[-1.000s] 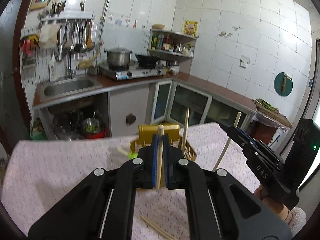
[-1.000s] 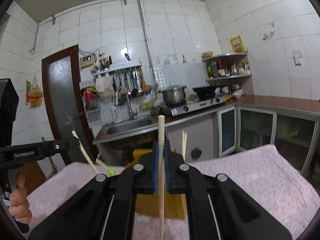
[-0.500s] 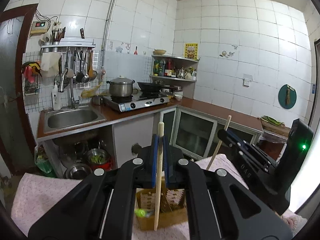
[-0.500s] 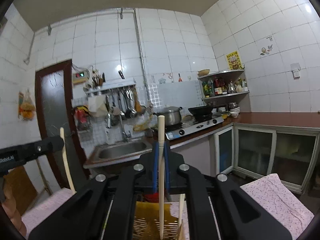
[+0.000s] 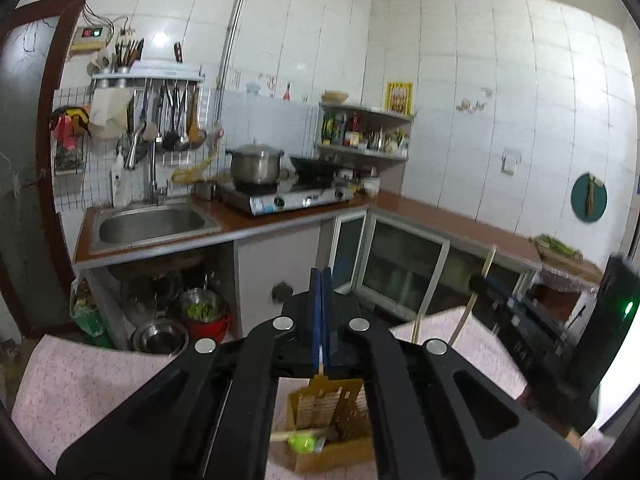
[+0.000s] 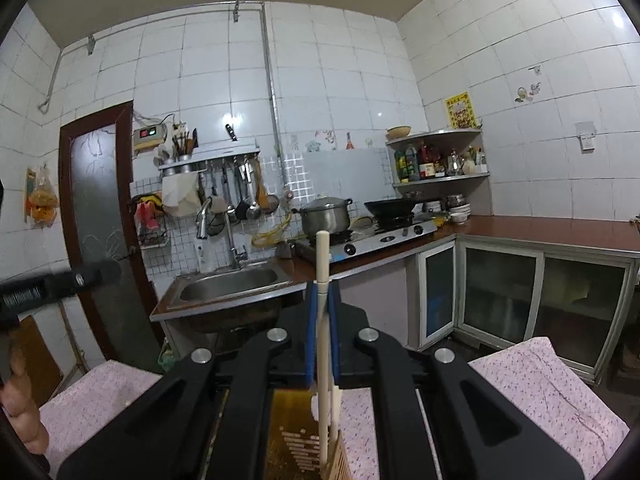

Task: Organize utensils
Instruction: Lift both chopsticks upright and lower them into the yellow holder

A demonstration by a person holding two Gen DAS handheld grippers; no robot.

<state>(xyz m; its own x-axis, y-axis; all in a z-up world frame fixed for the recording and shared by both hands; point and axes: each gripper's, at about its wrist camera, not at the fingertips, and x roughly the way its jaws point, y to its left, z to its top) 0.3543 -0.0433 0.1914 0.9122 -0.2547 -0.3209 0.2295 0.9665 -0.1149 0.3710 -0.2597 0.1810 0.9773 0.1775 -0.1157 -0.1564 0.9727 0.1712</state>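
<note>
My left gripper [image 5: 322, 280] hangs over the yellow slotted utensil holder [image 5: 328, 412]. Its jaws are closing, the blue pads meet, and no chopstick shows between them. A green-headed utensil [image 5: 302, 444] lies in the holder and two chopsticks [image 5: 416, 326] stand at its far side. My right gripper [image 6: 322, 292] is shut on a pale wooden chopstick [image 6: 322, 248] held upright, its lower end down at the holder [image 6: 296, 440]. In the left wrist view the right gripper [image 5: 480, 282] comes in from the right with that chopstick [image 5: 488, 264]. The left gripper [image 6: 96, 274] shows at the left edge.
The holder stands on a table with a pink flowered cloth [image 5: 80, 392]. Beyond the table's far edge is a kitchen counter with a steel sink [image 5: 152, 224], a gas stove with a pot [image 5: 256, 166] and glass-door cabinets [image 6: 540, 296]. A hand [image 6: 20, 400] grips the left tool.
The chopstick that stood between the left pads is gone from them and the pads have met. Both cameras have come forward over the holder. The right gripper keeps its chopstick.
</note>
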